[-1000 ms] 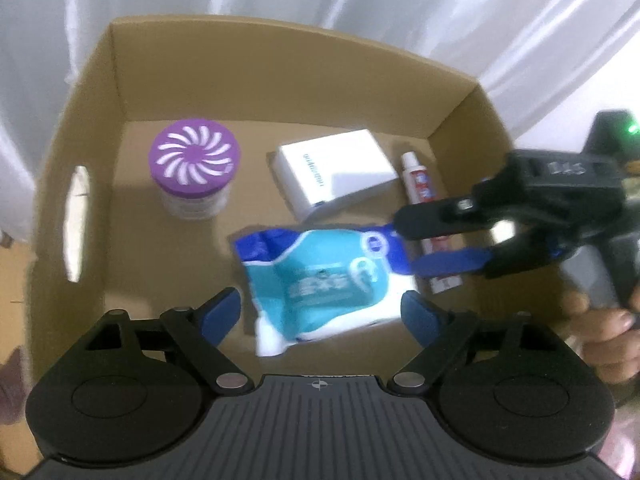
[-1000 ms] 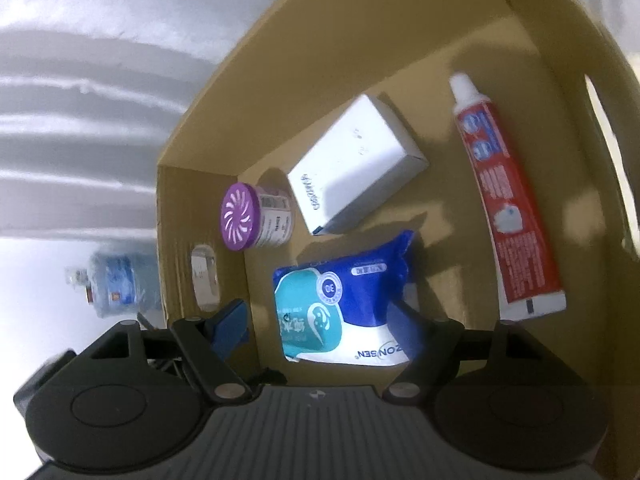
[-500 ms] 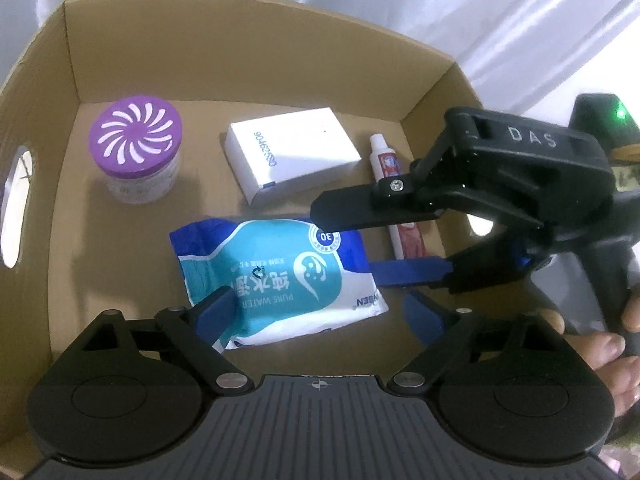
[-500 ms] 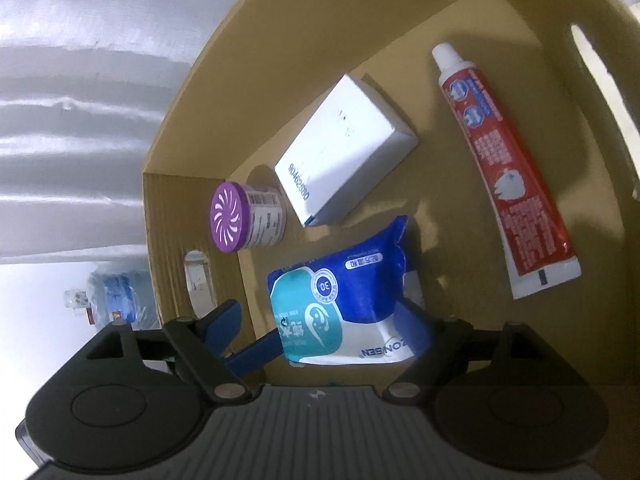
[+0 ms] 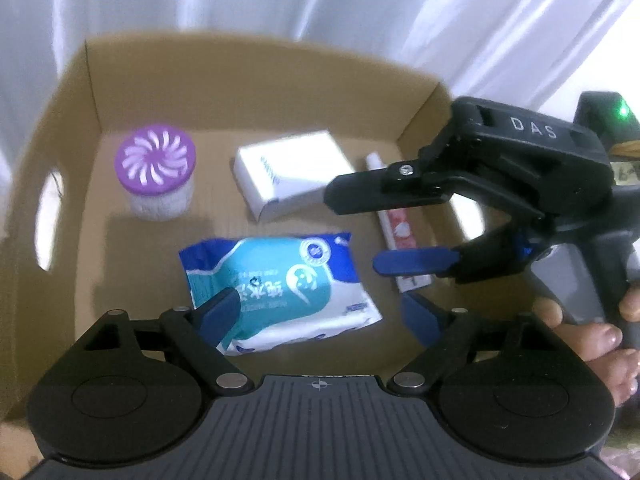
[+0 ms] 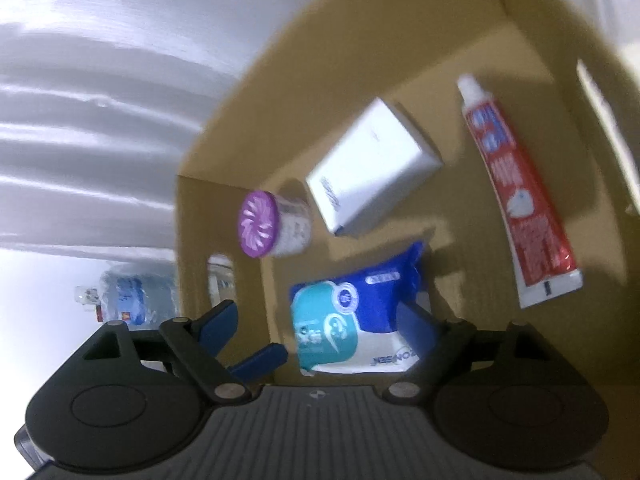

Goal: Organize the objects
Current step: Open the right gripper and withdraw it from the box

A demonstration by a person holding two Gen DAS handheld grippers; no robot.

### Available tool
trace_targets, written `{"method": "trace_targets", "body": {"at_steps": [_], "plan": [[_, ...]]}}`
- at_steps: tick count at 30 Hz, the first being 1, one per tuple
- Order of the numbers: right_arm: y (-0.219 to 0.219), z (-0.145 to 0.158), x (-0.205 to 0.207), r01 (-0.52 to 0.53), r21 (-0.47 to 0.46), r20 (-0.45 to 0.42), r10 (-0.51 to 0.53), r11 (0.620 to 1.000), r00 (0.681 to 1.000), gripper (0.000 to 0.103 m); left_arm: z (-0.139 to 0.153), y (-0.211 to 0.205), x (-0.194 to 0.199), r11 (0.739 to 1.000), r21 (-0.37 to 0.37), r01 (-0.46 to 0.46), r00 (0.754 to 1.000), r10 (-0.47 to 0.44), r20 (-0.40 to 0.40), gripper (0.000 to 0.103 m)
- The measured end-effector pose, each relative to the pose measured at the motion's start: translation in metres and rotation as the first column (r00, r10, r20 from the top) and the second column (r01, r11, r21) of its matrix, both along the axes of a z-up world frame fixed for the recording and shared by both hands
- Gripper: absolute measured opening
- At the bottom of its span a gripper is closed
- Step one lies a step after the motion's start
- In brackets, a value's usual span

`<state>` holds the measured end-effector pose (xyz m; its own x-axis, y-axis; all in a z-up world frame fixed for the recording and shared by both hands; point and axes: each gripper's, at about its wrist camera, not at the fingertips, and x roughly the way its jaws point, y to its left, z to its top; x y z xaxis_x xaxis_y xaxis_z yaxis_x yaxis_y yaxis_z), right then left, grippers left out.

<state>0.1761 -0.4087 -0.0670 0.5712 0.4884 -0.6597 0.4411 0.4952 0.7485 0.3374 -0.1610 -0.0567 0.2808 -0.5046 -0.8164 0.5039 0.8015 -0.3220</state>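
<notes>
A cardboard box holds a purple-lidded jar, a white carton, a red toothpaste tube and a blue wet-wipes pack. My left gripper is open and empty, just above the wipes pack. My right gripper is open and empty over the box's right side, above the tube. The right wrist view shows the same jar, carton, tube and wipes pack below the open right gripper.
White curtains hang behind the box. A water bottle lies outside the box's left wall. The box walls have handle cut-outs. The person's hand holds the right gripper's handle.
Both grippers have risen and drawn back from the box floor. The right gripper stays over the tube side. The wipes pack lies in the box, free of both grippers.
</notes>
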Motion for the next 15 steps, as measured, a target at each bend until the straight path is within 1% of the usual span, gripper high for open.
{"method": "trace_targets", "body": {"at_steps": [2,3,5,7,9,10,12,15], "plan": [[0.0,0.012,-0.012,0.004,-0.003,0.052,-0.004,1.0,0.999,0.089,0.014,0.004,-0.013,1.0,-0.005,-0.017,0.998,0.017,0.064,0.089],[0.0,0.019,-0.02,0.007,-0.01,0.079,-0.006,1.0,0.997,0.089,0.022,0.007,-0.023,0.999,-0.005,-0.036,0.993,0.037,0.116,0.09],[0.0,0.034,-0.038,0.013,-0.029,0.135,-0.009,0.999,0.991,0.089,0.038,0.012,-0.044,0.998,0.003,-0.066,0.972,0.063,0.224,0.096],[0.001,0.05,-0.06,0.025,-0.05,0.196,-0.014,0.998,0.981,0.091,0.053,0.017,-0.069,0.996,0.0,-0.092,0.942,0.088,0.325,0.098],[0.004,0.064,-0.082,0.041,-0.082,0.258,-0.019,0.996,0.966,0.097,0.066,0.022,-0.09,0.992,-0.024,-0.121,0.918,0.121,0.379,0.102],[0.007,0.072,-0.095,0.057,-0.113,0.29,-0.022,0.992,0.957,0.097,0.072,0.024,-0.1,0.99,-0.038,-0.139,0.905,0.143,0.401,0.103],[0.013,0.084,-0.117,0.081,-0.172,0.335,-0.019,0.982,0.942,0.099,0.084,0.031,-0.123,0.981,-0.064,-0.182,0.865,0.191,0.465,0.103],[0.03,0.099,-0.148,0.101,-0.284,0.368,0.011,0.954,0.93,0.102,0.096,0.037,-0.155,0.962,-0.065,-0.265,0.801,0.257,0.541,0.103]]}}
